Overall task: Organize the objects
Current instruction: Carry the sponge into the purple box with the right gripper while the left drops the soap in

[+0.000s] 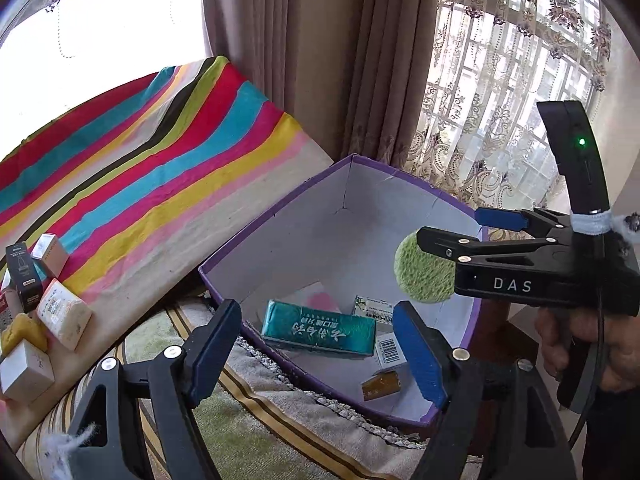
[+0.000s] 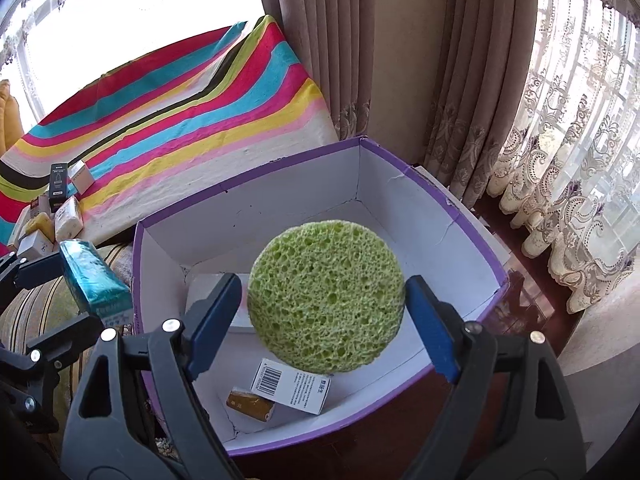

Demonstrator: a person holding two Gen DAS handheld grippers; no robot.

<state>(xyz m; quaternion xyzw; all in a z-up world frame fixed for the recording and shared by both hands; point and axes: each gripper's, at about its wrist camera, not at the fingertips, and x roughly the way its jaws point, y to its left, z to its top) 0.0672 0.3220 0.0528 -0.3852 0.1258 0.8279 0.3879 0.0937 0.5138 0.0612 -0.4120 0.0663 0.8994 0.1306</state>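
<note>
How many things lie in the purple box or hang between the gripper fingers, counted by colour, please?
Green: 1, sponge
Teal: 1, pack
Brown: 1, packet
Mostly white: 3, packages
Total: 6

Black claw (image 1: 440,229); blue pads (image 1: 422,354); silver screws; "DAS" marking; green light.

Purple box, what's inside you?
Inside the purple box, a white barcode carton and a small brown packet lie on its floor. The green sponge hides the middle.
</note>
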